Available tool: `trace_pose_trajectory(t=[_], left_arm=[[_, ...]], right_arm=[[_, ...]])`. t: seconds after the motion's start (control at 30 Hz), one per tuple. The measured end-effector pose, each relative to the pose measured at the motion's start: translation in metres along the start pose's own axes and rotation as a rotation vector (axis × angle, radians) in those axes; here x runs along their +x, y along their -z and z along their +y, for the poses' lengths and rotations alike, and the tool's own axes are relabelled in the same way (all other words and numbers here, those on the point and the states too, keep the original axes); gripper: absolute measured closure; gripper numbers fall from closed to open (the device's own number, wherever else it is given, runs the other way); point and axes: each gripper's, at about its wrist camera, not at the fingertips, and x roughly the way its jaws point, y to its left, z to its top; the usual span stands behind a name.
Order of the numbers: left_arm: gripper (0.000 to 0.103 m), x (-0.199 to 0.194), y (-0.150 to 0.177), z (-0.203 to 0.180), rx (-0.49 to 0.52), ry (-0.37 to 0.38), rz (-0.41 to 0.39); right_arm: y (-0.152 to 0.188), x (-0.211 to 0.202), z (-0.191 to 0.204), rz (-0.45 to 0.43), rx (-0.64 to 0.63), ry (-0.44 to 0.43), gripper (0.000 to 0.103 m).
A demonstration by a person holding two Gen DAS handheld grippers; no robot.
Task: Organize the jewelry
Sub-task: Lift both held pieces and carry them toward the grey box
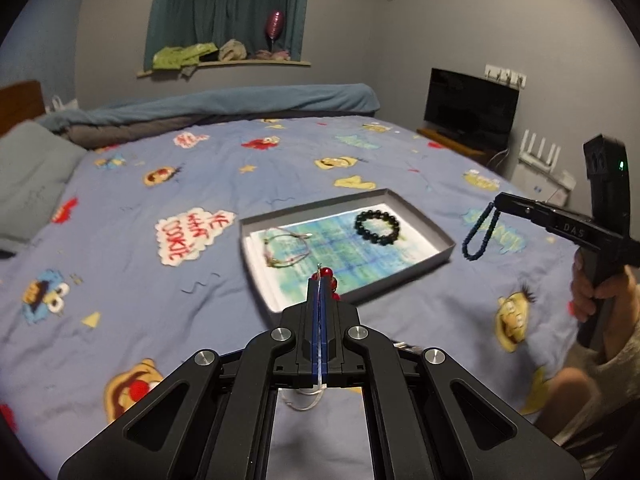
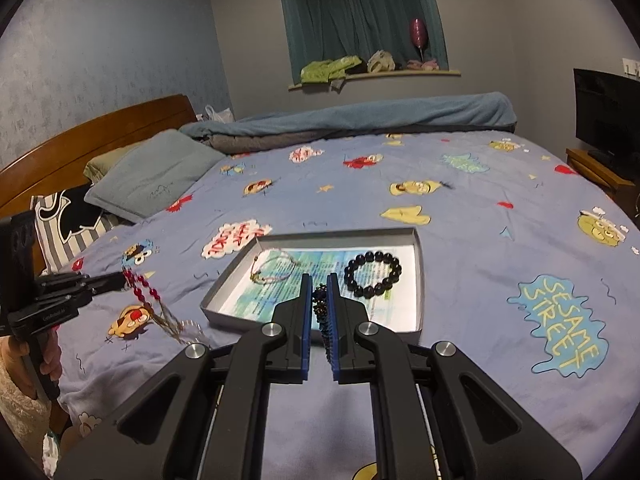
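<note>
In the left wrist view, we see only a few red beads (image 1: 329, 276) past the tips of the left gripper (image 1: 320, 280); its closed fingers hide the rest of that strand. A clear loop (image 1: 304, 400) beneath the fingers is too faint to identify. In the right wrist view, the fingers of the right gripper (image 2: 320, 280) cover most of the dark blue beaded strand (image 2: 320, 304). The television (image 2: 608, 120) is cut off by the picture's edge. The print on the paper (image 2: 280, 296) lining the tray (image 2: 418, 280) is too blurred to read.

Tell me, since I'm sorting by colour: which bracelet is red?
The red beaded strand hanging from the left gripper; the others are black, dark blue and pale.
</note>
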Motion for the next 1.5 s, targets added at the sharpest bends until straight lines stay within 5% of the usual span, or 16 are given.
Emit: trace_pose_trajectory(t=[0.17,0.23,0.3,0.4,1.07,1.13,1.2,1.5], left_arm=[[0.101,0.0,-0.002,-0.008,0.027,-0.017,0.004],[0.101,0.0,-0.004,-0.01,0.032,-0.017,0.002],[0.101,-0.001,-0.008,-0.012,0.036,-0.015,0.003],[0.101,-0.003,-0.014,-0.018,0.049,-0.009,0.0],[0.101,-0.016,-0.04,-0.064,0.132,0.109,-0.039],[0.101,-0.016,-0.039,-0.069,0.14,0.113,-0.039],[0.101,-0.015,-0.039,-0.07,0.142,0.113,-0.035],[0.101,-0.015,-0.044,-0.047,0.063,0.057,-0.064]], right_arm=[[0.02,0.03,0.01,0.139,-0.008,-0.043,0.095],[0.032,0.044,0.019,0.195,-0.035,-0.055,0.083],[0.042,0.049,0.032,0.204,-0.071,-0.052,0.058],[0.052,0.05,0.053,0.2,-0.113,-0.098,0.055],[0.071,0.066,0.097,0.205,-0.218,-0.201,0.055],[0.072,0.065,0.097,0.199,-0.223,-0.198,0.064],[0.072,0.065,0.098,0.193,-0.229,-0.196,0.095],[0.078,0.066,0.095,0.225,-0.24,-0.198,0.095]])
